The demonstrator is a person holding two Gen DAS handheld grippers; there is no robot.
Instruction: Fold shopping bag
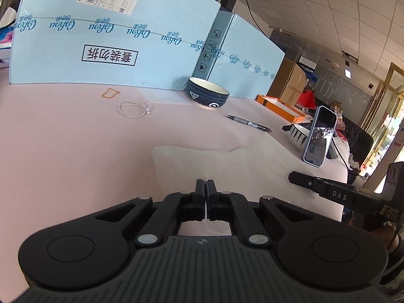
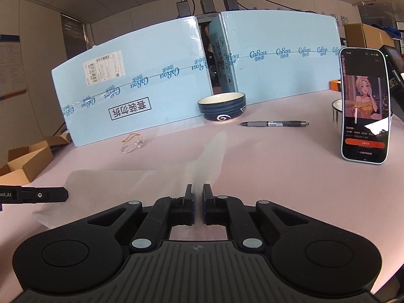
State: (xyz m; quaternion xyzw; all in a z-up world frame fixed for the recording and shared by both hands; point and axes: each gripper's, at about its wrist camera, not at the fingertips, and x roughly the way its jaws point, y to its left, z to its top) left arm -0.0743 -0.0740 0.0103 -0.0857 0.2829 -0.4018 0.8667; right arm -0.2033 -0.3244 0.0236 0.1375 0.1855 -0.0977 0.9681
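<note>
The shopping bag is thin, whitish and see-through, and it lies flat on the pink table. My left gripper sits at the bag's near edge, jaws pressed together on the film. In the right wrist view the bag spreads to the left, and a raised crease runs from the jaws toward the bowl. My right gripper is shut on that crease with only a thin slit between the pads. Each gripper shows in the other's view: the right gripper's fingers over the bag's right part, the left gripper's fingers at its left edge.
Light blue cardboard boxes wall off the back. In front stand a dark bowl, a pen, a phone on a stand, a striped bowl and an orange tray. A rubber band and white loop lie left.
</note>
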